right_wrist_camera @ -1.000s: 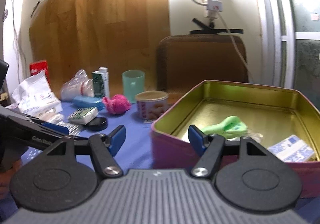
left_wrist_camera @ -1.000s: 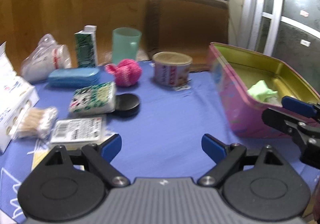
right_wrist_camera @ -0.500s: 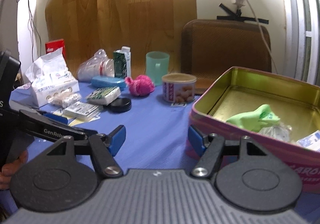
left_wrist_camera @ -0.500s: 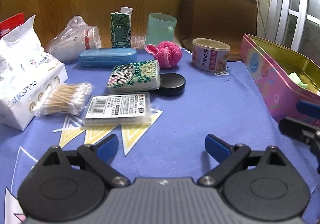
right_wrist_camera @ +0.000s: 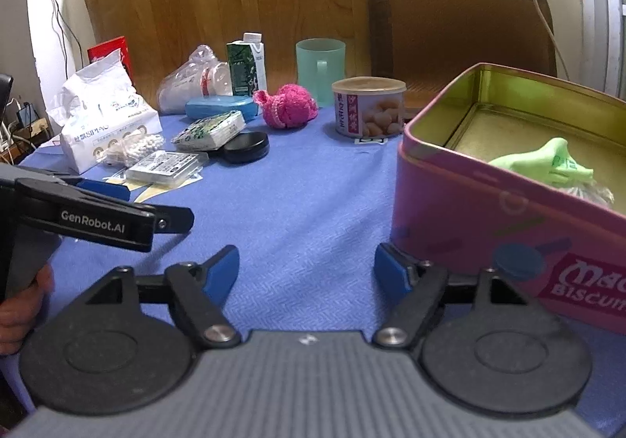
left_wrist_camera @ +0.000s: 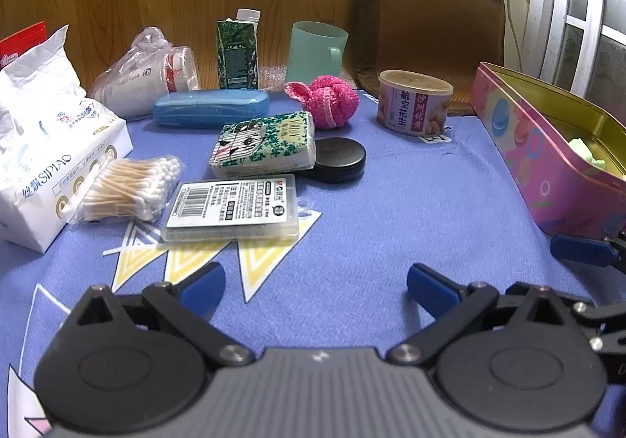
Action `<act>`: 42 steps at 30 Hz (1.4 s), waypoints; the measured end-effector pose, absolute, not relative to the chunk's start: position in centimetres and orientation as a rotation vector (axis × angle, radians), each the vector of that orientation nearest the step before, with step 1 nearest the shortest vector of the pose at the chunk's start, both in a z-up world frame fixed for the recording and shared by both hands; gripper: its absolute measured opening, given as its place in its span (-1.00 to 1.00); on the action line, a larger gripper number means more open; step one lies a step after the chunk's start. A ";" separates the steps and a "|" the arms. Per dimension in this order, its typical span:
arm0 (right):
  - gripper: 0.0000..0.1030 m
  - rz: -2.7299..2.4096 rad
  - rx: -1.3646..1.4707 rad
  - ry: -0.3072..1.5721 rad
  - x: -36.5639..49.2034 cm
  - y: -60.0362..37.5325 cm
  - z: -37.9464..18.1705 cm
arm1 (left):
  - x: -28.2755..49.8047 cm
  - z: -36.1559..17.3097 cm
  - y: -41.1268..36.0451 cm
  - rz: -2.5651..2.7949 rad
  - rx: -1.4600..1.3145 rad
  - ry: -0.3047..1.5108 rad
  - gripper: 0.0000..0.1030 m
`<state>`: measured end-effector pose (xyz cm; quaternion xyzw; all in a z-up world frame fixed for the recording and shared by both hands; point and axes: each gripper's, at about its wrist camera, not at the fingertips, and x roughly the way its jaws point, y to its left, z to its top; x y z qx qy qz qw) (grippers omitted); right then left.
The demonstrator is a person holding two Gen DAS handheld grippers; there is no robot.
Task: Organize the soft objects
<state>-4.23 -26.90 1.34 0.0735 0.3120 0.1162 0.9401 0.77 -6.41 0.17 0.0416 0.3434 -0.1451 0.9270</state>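
Observation:
A pink tin box point(right_wrist_camera: 469, 211) point(left_wrist_camera: 547, 172) stands open at the right with a green soft toy point(right_wrist_camera: 547, 160) inside. On the blue cloth lie a pink knitted ball point(left_wrist_camera: 328, 103) point(right_wrist_camera: 287, 105), a green patterned tissue pack point(left_wrist_camera: 266, 140) point(right_wrist_camera: 211, 129), a white tissue bag point(left_wrist_camera: 43, 148) point(right_wrist_camera: 105, 117) and a bag of cotton swabs point(left_wrist_camera: 129, 187). My left gripper point(left_wrist_camera: 315, 287) hovers low over bare cloth, jaws opening wide, nothing between them. My right gripper point(right_wrist_camera: 307, 268) is beside the tin's near corner, jaws opening, also empty.
A blue case point(left_wrist_camera: 211, 107), black round lid point(left_wrist_camera: 340, 160), clear plastic card box point(left_wrist_camera: 232, 207), peanut can point(left_wrist_camera: 414, 101), teal mug point(left_wrist_camera: 317, 47), green carton point(left_wrist_camera: 236, 51) and bagged cups point(left_wrist_camera: 148, 74) crowd the back left. A brown chair point(right_wrist_camera: 461, 23) stands behind the table.
Both views swung left and down from the tin toward the clutter. Both grippers' jaws spread wider. The left gripper now appears at the left edge of the right wrist view.

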 end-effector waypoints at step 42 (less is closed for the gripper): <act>0.27 0.490 0.096 0.656 2.7 -19.1 3.5 | 0.7 1.2 6.7 -0.098 -0.276 0.571 0.99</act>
